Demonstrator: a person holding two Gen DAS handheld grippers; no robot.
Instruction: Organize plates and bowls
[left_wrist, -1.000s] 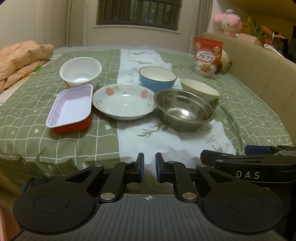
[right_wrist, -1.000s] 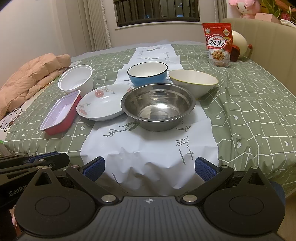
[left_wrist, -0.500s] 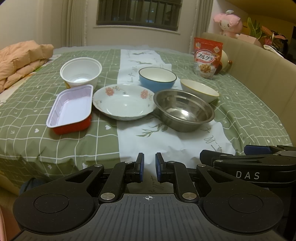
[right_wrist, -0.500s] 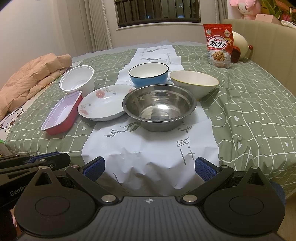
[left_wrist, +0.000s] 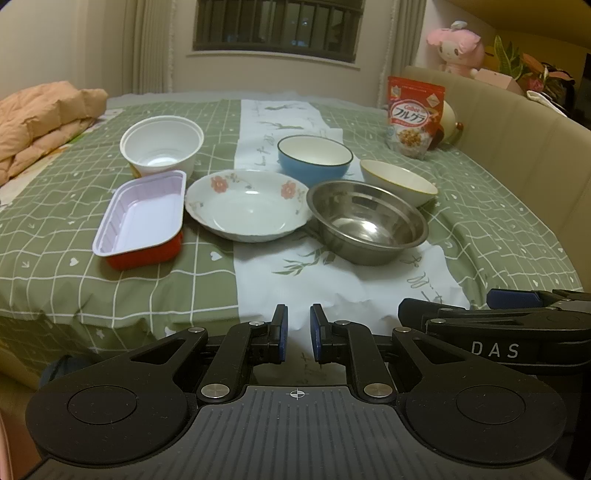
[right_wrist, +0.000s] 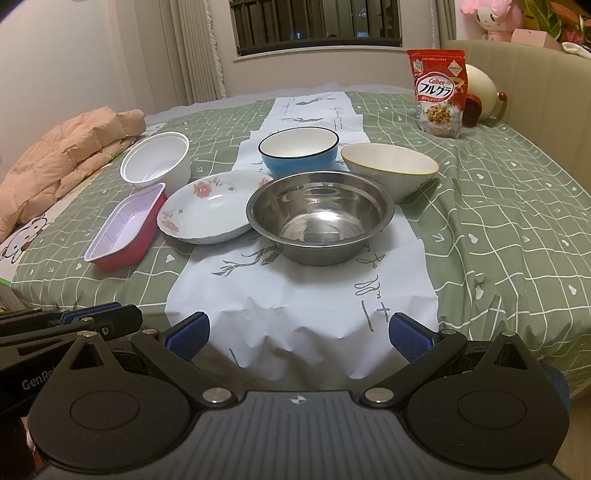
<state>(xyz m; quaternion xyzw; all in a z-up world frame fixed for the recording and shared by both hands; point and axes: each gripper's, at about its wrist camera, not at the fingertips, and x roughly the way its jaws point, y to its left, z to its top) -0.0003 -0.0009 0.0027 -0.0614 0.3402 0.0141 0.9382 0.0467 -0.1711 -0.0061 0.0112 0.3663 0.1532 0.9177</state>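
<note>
A steel bowl (right_wrist: 320, 217) sits mouth-up at the centre of the right wrist frame, on a white paper runner (right_wrist: 303, 291) that runs up the middle of the bed's green checked cover (right_wrist: 498, 206). Its left rim overlaps the edge of a floral plate (right_wrist: 207, 206). Behind them stand a blue bowl (right_wrist: 299, 157) and, to its right, a cream bowl (right_wrist: 391, 171) tipped slightly. At left, a red rectangular tray (right_wrist: 123, 229) lies with its long axis running from lower left to upper right, just below a white plastic bowl (right_wrist: 157, 162). A cereal bag (right_wrist: 439, 94) stands upright at upper right. The right gripper (right_wrist: 299, 332) has wide, empty jaws; the left gripper (left_wrist: 297, 338) has narrow, empty jaws.
</note>
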